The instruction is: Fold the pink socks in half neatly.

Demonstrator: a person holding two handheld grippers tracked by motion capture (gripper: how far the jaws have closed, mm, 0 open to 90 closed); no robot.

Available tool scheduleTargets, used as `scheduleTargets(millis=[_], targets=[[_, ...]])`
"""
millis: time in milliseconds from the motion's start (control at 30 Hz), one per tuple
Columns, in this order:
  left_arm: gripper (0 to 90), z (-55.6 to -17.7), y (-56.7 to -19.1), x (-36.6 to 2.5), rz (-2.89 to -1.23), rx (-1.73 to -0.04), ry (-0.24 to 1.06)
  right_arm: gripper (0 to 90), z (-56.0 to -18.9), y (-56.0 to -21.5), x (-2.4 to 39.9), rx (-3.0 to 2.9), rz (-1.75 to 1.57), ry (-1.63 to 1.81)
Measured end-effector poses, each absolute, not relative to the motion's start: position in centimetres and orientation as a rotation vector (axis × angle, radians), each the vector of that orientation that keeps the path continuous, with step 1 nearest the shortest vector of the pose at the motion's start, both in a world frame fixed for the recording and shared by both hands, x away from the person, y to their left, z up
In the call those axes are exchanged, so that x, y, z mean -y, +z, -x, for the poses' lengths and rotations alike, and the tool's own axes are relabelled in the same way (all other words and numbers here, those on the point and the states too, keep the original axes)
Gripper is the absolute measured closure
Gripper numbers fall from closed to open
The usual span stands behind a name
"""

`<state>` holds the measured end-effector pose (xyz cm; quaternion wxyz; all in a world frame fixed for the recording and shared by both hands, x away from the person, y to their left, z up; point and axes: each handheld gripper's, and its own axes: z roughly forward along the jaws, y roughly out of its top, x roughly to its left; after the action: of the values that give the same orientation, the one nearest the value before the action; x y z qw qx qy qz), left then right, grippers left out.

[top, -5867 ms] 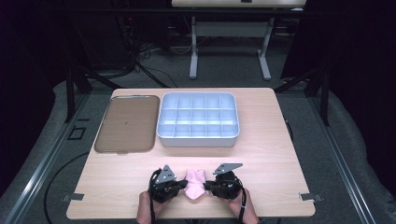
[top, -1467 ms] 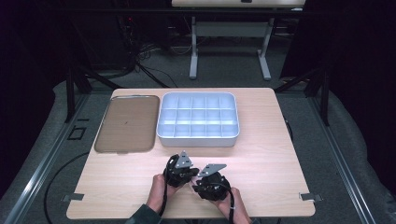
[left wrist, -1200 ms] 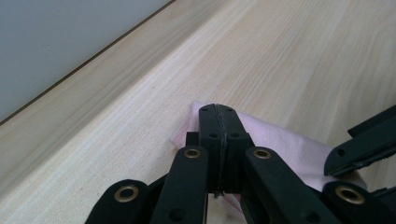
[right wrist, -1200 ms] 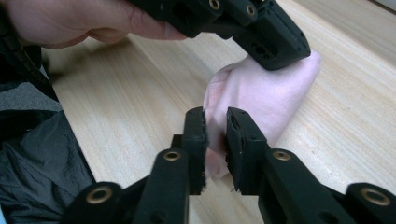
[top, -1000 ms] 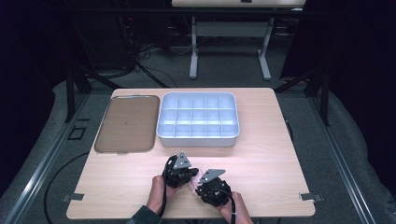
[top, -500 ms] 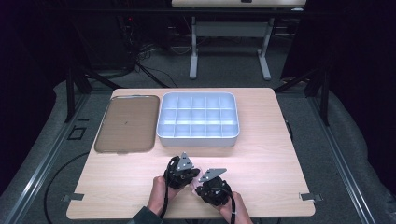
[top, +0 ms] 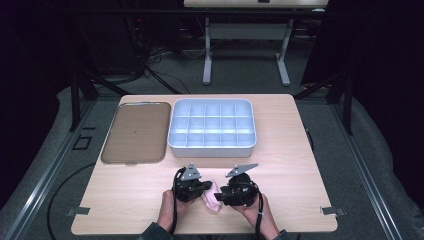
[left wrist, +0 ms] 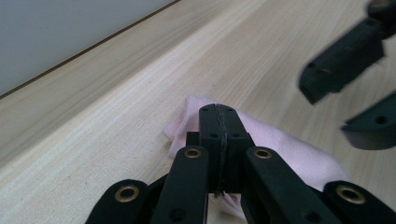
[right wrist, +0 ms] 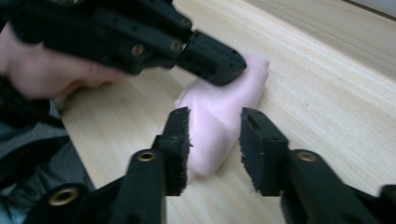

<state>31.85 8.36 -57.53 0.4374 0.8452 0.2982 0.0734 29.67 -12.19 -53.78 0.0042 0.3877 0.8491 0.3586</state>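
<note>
— Where's the cloth (top: pixel 212 199)?
— At the table's (top: pixel 300 165) near edge, between the two grippers. The left gripper (left wrist: pixel 218 122) is clamped tight on one end of it.
— And the right gripper (right wrist: pixel 214 135)?
— Its jaws have just been opening; they stand apart around the cloth's other end, pads not pressing. Half a second ago it sat closer to the left one.
— Any writing?
— None readable (too small). Beyond stand a grey divided bin (top: pixel 212 128) and a brown tray (top: pixel 134 132), well clear.

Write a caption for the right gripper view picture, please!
Right gripper opens around a folded pink cloth on the wooden table, while the left gripper pinches its far end.
</note>
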Motion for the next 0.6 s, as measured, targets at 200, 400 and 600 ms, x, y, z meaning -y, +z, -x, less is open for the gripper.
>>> scheduleTargets(millis=[200, 400, 600], targets=[[89.8, -31.6, -57.6, -8.5, -2.096, -0.737, 0.194, 46.5, -30.3, -55.1, 9.5, -2.685, -1.224, 0.944], [89.6, -31.6, -57.8, -9.2, -2.079, -0.738, 0.180, 44.8, -30.4, -55.8, 8.5, -2.661, -1.235, 0.889], [76.1, -31.2, -57.1, -10.6, -2.005, -0.763, 0.255, 45.9, -30.9, -55.9, 8.6, -2.711, -1.298, 0.869]])
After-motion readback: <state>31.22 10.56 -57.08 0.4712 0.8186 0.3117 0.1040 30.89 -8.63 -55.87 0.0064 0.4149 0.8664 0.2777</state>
